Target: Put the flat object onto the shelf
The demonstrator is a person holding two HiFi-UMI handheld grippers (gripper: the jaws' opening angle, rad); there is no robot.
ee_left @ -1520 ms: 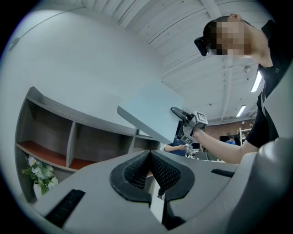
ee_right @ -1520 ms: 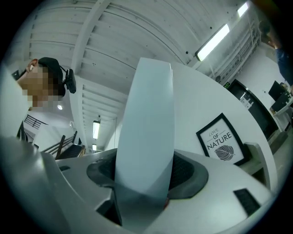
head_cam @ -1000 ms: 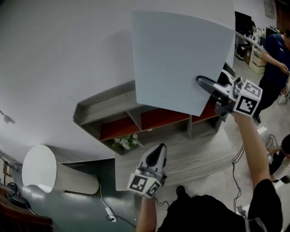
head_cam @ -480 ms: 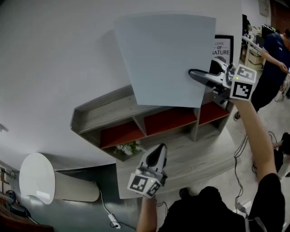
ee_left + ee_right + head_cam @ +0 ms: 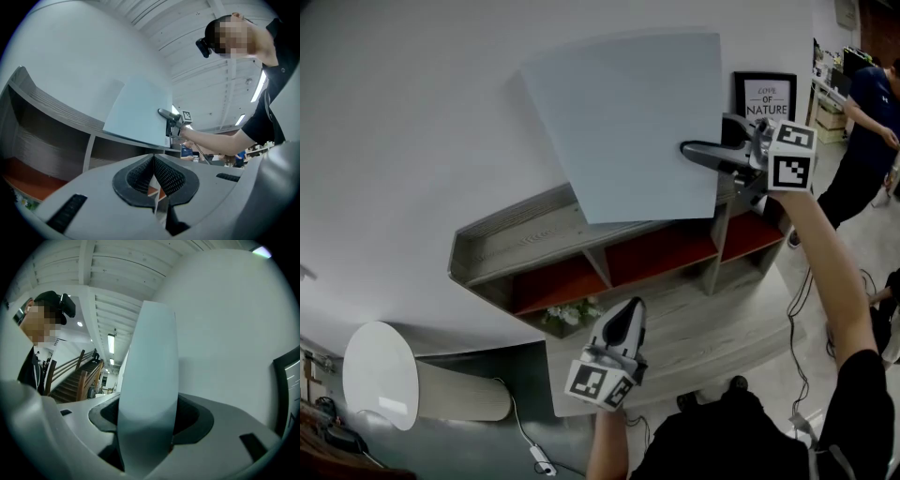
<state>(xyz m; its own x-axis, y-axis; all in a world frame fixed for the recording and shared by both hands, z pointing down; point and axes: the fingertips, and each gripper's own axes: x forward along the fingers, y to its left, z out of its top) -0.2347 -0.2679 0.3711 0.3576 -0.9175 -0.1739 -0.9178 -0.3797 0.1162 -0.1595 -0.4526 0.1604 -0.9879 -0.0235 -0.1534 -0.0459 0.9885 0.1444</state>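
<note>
at the far left of the head view, a white rounded object (image 5: 380, 370) sat low on the dark floor. to its right, a grey wood-grain shelf (image 5: 520, 234) stood against the white wall, its open compartments lined in red. a small bunch of white flowers (image 5: 572, 312) sat at its lower left part.

in front of the shelf, low in that view, i had the left hand-held gripper (image 5: 627, 307) pointed at the compartments. its own view showed the two ribbed pads pressed together with nothing between them.

further right and higher up was the flat object (image 5: 628, 122), a pale blue-grey board. it hung in front of the wall above the shelf, tilted, with its lower edge close over the shelf's top plank. i could not tell whether that edge touched the plank. the right hand-held gripper (image 5: 698, 150) was clamped on the board's right edge. in the right gripper view the board ran edge-on up between the jaws, which stood wide on either side of it.

just behind that gripper's marker cube, a black-framed picture (image 5: 766, 92) stood on the right end of the shelf top. at the far right edge, a person in a dark top (image 5: 867, 103) stood well apart from the shelf.
</note>
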